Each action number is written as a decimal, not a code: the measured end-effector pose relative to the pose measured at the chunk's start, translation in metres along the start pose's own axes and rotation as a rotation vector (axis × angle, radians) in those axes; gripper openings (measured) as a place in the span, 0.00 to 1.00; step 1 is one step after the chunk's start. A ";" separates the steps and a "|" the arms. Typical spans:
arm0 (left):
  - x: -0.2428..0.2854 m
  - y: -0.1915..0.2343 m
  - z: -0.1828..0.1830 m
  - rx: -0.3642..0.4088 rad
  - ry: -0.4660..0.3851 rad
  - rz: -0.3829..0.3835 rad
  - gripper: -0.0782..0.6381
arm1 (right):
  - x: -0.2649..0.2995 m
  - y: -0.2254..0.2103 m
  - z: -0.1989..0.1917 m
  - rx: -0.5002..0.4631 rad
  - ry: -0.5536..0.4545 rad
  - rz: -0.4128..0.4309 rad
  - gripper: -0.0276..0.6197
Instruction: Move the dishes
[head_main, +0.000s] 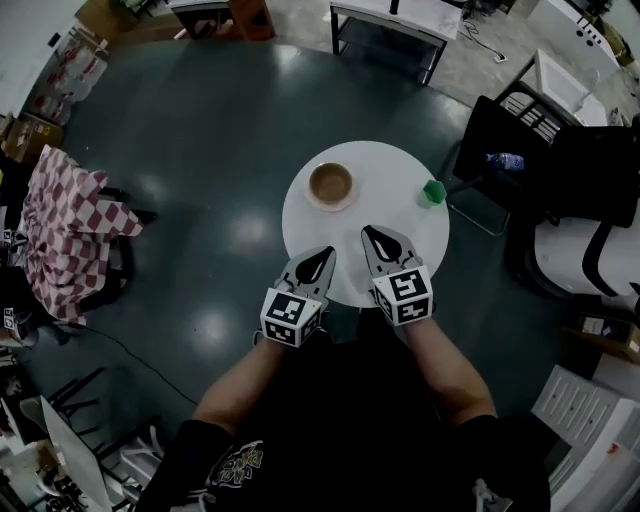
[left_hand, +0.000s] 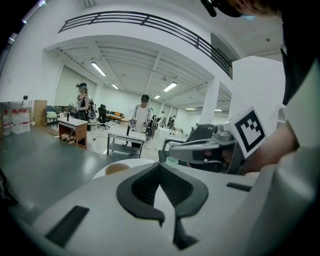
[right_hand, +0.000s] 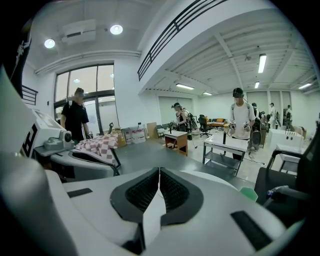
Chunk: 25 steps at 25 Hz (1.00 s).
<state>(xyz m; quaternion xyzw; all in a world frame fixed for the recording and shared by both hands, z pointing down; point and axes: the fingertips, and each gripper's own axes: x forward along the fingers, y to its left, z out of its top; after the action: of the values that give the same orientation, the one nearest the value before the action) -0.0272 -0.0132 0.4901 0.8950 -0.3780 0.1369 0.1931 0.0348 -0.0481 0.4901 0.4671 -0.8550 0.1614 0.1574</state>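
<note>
A brown bowl (head_main: 331, 184) sits on a pale plate at the far left part of the round white table (head_main: 390, 165). A small green cup (head_main: 433, 192) stands near the table's right edge. My left gripper (head_main: 327, 251) and right gripper (head_main: 368, 232) hover side by side over the near edge of the table, both shut with nothing between the jaws. In the left gripper view the bowl (left_hand: 119, 168) and the cup (left_hand: 172, 160) lie ahead, with the right gripper (left_hand: 170, 148) alongside. The right gripper view shows the green cup (right_hand: 248, 193) at the right.
A black chair (head_main: 515, 125) and a white chair (head_main: 580, 250) stand right of the table. A chair draped with a red-checked cloth (head_main: 68, 225) is at the left. A metal-frame table (head_main: 395, 30) stands at the back. Several people stand far off (right_hand: 241, 120).
</note>
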 end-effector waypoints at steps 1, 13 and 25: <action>0.004 0.000 -0.001 0.001 0.004 0.001 0.12 | 0.004 -0.006 -0.002 0.003 0.004 0.001 0.08; 0.035 0.016 -0.024 -0.007 0.045 0.034 0.12 | 0.071 -0.039 -0.039 0.090 0.103 0.049 0.15; 0.058 0.032 -0.029 0.010 0.074 0.077 0.12 | 0.134 -0.077 -0.070 0.308 0.221 0.035 0.18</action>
<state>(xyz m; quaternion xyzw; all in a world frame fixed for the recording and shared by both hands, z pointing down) -0.0143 -0.0567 0.5460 0.8751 -0.4039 0.1792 0.1971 0.0395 -0.1578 0.6190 0.4501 -0.8056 0.3436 0.1742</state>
